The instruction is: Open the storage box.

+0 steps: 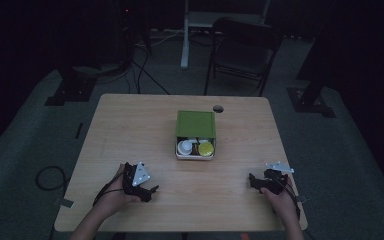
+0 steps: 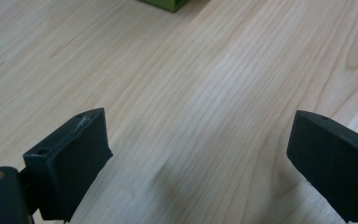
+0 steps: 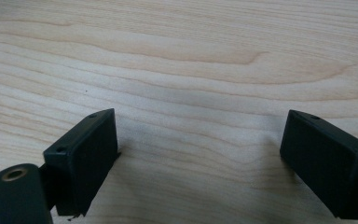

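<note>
- Dim room all round, dark floor, with a pale wooden table lit up in the middle of it.
- Behind the table stands a black folding chair, next to a white stand leg, and cables trail over the floor on the left.
- Near the table's middle sits a green box, its lid slid back so the front part is uncovered. Inside I can make out a white round thing and a yellow-green round thing side by side; too small and dark to say what they really are.
- A small dark hole sits in the tabletop just behind the box.
- Nothing lies between either gripper and the box, just bare wood.
- From the left gripper view only a green corner of the box peeks in at the top edge.
- Left gripper sits low at the near left of the table, held in a hand, jaws wide apart with nothing between them.
- Right gripper is at the near right, well apart from the box, jaws likewise spread wide and holding nothing.
</note>
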Tool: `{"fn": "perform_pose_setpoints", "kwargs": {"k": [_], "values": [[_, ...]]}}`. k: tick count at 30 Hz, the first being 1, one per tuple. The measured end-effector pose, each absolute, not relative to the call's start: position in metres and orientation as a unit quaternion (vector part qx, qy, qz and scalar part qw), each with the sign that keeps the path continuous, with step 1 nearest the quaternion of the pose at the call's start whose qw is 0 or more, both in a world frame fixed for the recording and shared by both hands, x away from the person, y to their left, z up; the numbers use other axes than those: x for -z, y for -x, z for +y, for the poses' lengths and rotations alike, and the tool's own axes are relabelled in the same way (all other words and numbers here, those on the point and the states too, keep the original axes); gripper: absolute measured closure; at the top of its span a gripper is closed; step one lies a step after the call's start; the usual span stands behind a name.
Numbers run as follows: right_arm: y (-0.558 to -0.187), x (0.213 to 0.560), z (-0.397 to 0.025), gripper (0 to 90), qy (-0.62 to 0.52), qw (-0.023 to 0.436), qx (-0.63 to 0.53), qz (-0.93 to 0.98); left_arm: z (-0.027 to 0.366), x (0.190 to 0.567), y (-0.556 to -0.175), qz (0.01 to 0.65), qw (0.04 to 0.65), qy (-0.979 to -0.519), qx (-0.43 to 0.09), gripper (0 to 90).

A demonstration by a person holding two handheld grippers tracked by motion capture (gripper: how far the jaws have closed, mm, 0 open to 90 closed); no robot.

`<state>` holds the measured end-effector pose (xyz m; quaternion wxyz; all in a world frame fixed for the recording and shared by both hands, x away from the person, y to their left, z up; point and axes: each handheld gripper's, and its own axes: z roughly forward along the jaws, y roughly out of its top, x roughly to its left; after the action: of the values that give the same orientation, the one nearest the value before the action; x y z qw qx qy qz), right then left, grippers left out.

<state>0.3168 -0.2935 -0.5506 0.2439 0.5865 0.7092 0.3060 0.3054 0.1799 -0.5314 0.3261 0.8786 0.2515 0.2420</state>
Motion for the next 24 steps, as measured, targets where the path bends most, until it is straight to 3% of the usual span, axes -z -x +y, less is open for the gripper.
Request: {"fn": "perform_pose_setpoints", "kwargs": {"k": [24], "values": [[-0.317,0.551,-0.294,10.7,-0.586,0.244,-0.306,0.709,0.135,0.523,-0.308,0.16,0.326,-0.883,-0.297,7.6]]}}
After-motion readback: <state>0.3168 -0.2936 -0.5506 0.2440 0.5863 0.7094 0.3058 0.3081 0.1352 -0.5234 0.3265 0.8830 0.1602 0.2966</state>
